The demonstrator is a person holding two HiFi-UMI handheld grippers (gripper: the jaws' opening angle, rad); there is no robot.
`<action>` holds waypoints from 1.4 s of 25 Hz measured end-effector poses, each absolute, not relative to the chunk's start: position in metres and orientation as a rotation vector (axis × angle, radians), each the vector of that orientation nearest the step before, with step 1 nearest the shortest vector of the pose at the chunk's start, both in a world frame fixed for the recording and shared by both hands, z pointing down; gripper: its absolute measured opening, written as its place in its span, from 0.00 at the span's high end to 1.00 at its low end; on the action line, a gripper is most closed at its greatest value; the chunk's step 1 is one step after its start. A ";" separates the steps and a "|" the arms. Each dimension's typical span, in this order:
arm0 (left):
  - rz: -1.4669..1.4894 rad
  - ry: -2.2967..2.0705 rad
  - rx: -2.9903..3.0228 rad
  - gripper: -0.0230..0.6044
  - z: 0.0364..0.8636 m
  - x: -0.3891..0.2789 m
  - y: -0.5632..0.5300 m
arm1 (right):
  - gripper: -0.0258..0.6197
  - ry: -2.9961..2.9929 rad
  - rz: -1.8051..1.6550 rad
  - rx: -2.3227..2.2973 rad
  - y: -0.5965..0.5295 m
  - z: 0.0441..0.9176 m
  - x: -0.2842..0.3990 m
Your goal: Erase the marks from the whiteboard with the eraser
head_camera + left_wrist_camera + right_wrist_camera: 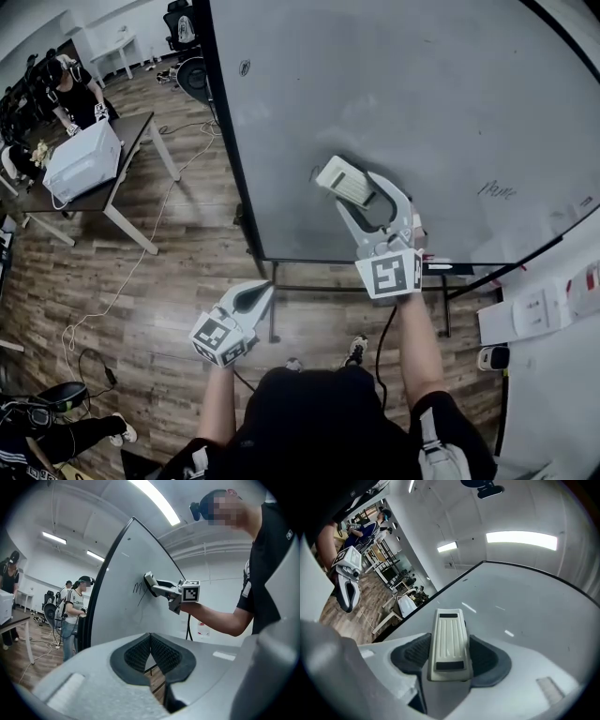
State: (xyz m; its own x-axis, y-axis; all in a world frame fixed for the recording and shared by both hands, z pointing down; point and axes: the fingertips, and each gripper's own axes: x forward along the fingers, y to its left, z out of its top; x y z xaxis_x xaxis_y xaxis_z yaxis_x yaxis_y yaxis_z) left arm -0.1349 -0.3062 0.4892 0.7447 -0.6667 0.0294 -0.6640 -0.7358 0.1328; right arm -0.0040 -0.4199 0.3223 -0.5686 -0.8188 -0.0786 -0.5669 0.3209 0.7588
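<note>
The left gripper (pixel 265 292) is held low below the whiteboard (pixel 394 103) with its jaws together and empty, arm bent. The right gripper (pixel 361 194), forearm stretched forward, clamps the eraser (pixel 344 180) against the board. Only the left gripper view shows a scribble (pixel 137 588) near the eraser.

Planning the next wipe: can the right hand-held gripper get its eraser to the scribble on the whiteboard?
Probably yes: the right hand-held gripper holds the eraser at the whiteboard, and only bare board separates it from the scribble.
</note>
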 end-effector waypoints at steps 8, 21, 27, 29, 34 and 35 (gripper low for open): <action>-0.046 -1.074 2.803 0.95 0.489 -0.128 -0.323 | 0.56 -2.171 -1.212 1.340 -0.429 0.303 0.017; 0.002 -1.115 2.774 0.95 0.500 -0.146 -0.328 | 0.56 -2.102 -1.252 1.398 -0.444 0.319 0.009; 0.020 -1.127 2.759 0.95 0.507 -0.152 -0.329 | 0.56 -2.135 -1.229 1.231 -0.445 0.373 -0.038; 0.029 -1.132 2.750 0.95 0.509 -0.156 -0.329 | 0.56 -2.174 -1.201 1.188 -0.445 0.389 -0.053; 0.034 -1.152 2.735 0.94 0.510 -0.164 -0.329 | 0.56 -2.192 -1.184 1.126 -0.444 0.412 -0.074; 0.035 -1.153 2.734 0.94 0.510 -0.165 -0.330 | 0.56 -2.182 -1.191 1.111 -0.444 0.415 -0.077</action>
